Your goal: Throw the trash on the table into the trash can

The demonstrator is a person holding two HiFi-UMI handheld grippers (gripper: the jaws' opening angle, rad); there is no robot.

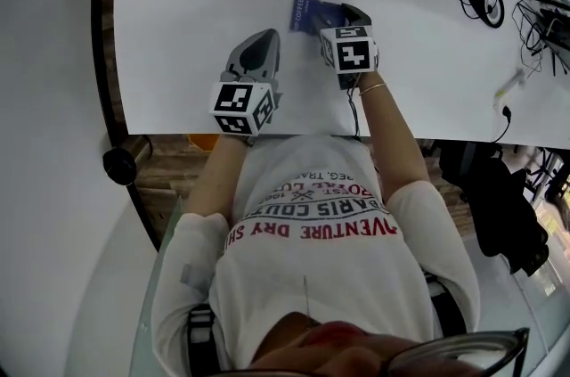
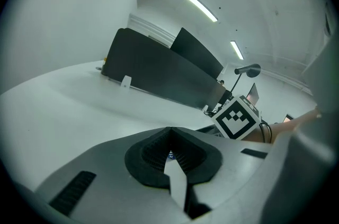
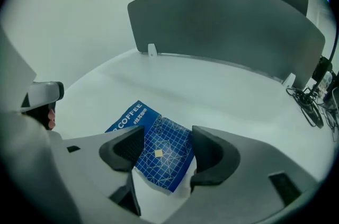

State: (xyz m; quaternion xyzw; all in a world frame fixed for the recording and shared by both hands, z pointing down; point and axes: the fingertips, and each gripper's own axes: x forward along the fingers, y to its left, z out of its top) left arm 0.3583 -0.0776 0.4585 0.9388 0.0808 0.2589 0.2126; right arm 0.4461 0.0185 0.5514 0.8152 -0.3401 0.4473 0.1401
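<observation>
While poised over the white table (image 3: 212,90) with the right gripper (image 3: 161,149), keeping its fingers (image 3: 209,151) released, spread wide. Between those fingers, flat on the table: blue coffee packet (image 3: 153,146), not pinched. Near their left side, left gripper (image 2: 170,150), fingers clenched tip to tip.

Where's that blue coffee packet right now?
The blue coffee packet lies on the white table, top centre in the head view, just ahead of the open right hand-held gripper.
</observation>
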